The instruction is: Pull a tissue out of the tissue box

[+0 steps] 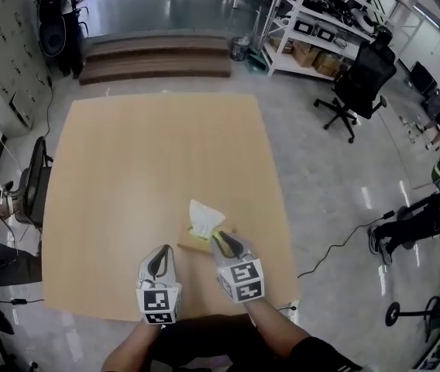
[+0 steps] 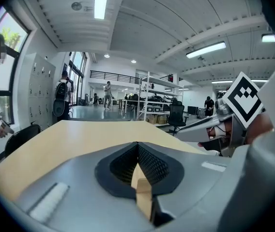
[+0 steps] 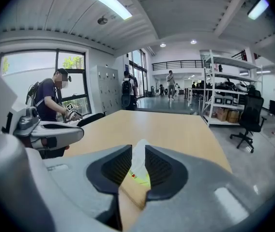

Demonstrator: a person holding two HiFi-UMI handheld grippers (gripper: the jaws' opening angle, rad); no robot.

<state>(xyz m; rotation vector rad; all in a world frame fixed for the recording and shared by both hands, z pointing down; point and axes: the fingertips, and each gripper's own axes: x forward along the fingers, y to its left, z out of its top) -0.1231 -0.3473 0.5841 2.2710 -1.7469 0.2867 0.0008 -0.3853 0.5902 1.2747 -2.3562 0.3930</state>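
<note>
- One white paper tissue (image 1: 204, 217) stands in the yellow-green tissue box (image 1: 197, 237) near the table's front edge, not yet pulled.
- Our right gripper (image 3: 137, 153) straddles it, jaws slightly apart; clamping and lifting remain.
- Our left gripper (image 2: 138, 151) is closed, empty.

Open lab: equipment shelving (image 1: 324, 33), lockers (image 1: 7, 45)
</note>
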